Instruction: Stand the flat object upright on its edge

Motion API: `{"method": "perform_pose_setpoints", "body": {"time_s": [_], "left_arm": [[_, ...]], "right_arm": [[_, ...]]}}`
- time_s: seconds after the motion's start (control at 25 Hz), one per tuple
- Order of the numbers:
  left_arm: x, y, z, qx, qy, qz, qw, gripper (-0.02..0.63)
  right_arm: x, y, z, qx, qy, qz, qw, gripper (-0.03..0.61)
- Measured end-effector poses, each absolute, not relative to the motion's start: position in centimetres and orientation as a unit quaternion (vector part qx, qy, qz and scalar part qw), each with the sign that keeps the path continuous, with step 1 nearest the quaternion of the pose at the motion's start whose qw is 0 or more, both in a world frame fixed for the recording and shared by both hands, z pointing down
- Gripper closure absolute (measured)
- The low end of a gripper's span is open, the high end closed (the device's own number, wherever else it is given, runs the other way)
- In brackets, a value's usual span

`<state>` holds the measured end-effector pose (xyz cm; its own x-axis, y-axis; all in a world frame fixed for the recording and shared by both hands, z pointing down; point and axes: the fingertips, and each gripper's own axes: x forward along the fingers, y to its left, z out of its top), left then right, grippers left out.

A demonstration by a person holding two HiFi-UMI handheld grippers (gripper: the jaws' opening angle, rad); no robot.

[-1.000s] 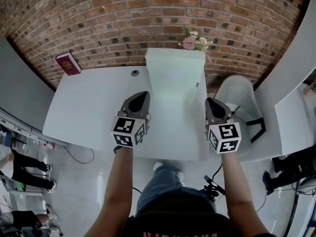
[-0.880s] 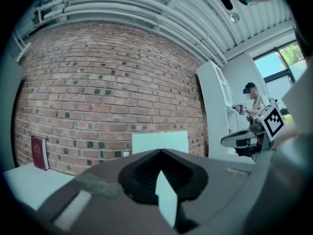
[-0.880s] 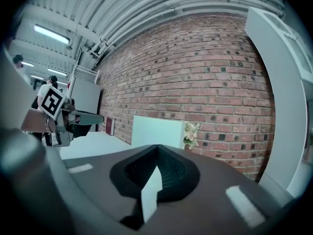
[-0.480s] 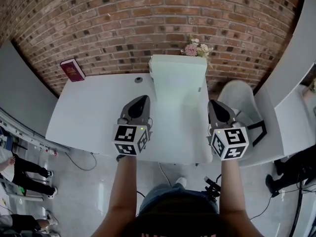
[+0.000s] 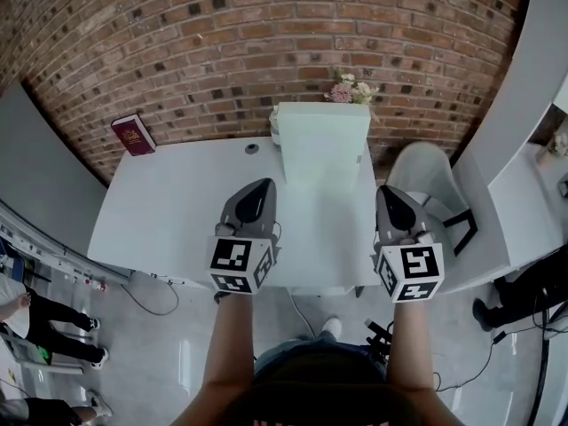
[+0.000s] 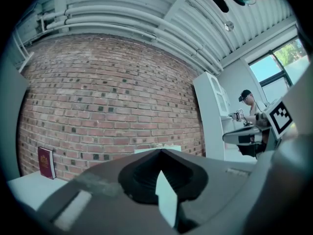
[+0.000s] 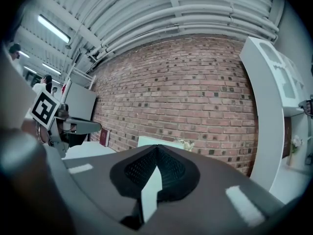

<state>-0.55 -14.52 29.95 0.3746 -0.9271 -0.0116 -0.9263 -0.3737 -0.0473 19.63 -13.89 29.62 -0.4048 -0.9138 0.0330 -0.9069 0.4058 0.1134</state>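
Both hand-held grippers are drawing back toward the near edge of the table [image 5: 169,202] since the earlier frame. I am holding the left hand-held gripper [image 5: 257,192] over the near middle of the table, and the right hand-held gripper [image 5: 391,195] is hanging past the table's right edge, beside a white chair [image 5: 430,171]. Wide bare surface is lying open on the left. Each one's jaws are pressing together on nothing. A dark red book [image 5: 133,136] is standing upright at the far left corner, against the brick wall [image 5: 266,43], well apart from both. A white box [image 5: 322,136] is standing at the far edge, with flowers [image 5: 351,87] behind it. I am seeing a gold mark on the book's cover, too small to read.
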Motion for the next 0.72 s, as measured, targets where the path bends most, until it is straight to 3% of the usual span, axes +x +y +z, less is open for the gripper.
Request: {"method": "perform_pose_setpoints", "body": {"time_s": [0.72], "left_arm": [[-2.3, -9.8, 28.2, -0.832, 0.553, 0.003, 0.04, 0.614]], "right_arm": [[18.5, -8.9, 28.1, 0.565, -0.823, -0.044, 0.03, 0.581]]}}
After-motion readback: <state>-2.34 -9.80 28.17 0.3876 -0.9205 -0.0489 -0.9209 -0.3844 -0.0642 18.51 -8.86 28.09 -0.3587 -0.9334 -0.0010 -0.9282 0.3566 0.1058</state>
